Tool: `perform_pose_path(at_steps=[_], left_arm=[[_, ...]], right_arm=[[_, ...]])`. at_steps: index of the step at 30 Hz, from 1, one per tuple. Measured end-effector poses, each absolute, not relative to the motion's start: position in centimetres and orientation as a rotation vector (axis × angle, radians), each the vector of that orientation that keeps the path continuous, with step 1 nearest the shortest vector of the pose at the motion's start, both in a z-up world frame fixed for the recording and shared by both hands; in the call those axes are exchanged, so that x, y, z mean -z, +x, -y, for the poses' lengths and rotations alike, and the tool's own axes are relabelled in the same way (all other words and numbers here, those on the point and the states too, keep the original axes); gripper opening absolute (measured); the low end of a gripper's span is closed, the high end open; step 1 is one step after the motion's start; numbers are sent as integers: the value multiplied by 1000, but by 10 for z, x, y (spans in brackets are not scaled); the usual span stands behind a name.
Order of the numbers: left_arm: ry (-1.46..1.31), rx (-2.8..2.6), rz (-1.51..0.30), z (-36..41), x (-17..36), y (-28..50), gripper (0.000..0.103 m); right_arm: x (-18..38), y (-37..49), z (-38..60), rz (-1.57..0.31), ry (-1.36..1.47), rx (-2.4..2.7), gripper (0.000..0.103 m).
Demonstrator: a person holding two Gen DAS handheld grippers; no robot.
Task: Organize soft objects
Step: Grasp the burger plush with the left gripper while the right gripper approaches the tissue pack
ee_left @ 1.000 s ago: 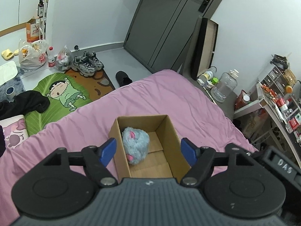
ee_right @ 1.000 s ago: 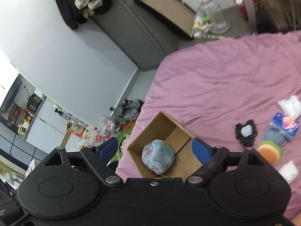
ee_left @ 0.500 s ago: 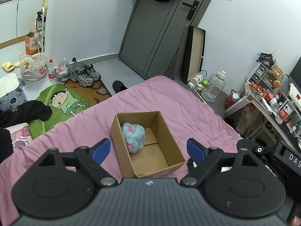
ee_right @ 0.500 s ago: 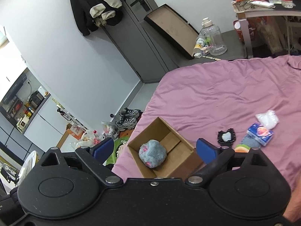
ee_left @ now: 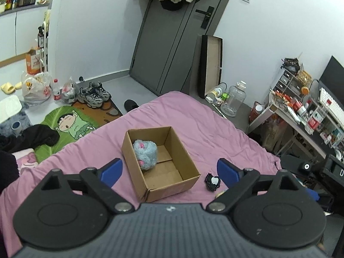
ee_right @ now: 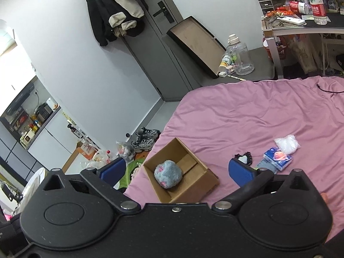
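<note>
An open cardboard box (ee_left: pixel 189 161) (ee_right: pixel 206 178) stands on the pink bedspread. A fluffy blue-grey plush with pink spots (ee_left: pixel 145 153) (ee_right: pixel 168 176) lies inside it at one end. My left gripper (ee_left: pixel 169 171) hangs above and in front of the box, jaws opening, nothing between them. My right gripper (ee_right: pixel 177 169) is likewise raised short of the box, jaws opening and empty. To the box's right lie a small black-and-white piece (ee_left: pixel 213 181) (ee_right: pixel 244 158), a blue packet with a pink ball (ee_right: pixel 277 157), a white crinkled bag (ee_right: pixel 287 143) and a grey-blue cloth (ee_right: pixel 266 164).
The bedspread (ee_left: pixel 204 124) ends at a grey floor with sneakers (ee_left: pixel 93 94), bags, a cartoon mat (ee_left: pixel 66 126) and a clear jug (ee_left: pixel 235 99). A cluttered desk (ee_left: pixel 301 116) stands to the right. Coats hang on the grey door (ee_right: pixel 116 10).
Both grippers have drawn back and up from the box, which now looks smaller and farther, and their jaws have spread wider. The plush stays in the box.
</note>
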State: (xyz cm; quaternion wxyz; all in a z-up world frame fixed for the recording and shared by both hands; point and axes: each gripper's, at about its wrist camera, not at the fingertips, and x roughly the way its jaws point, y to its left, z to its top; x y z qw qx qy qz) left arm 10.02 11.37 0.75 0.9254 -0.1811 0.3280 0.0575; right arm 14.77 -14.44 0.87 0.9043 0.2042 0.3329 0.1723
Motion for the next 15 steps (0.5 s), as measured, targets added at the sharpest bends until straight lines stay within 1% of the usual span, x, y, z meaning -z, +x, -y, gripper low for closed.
perform_pose_path(at_steps=[15], left_arm=[[-243,-94,-712,-59,-12,97,96]], right_arm=[[-10,135,186,-681,322,-283,103]])
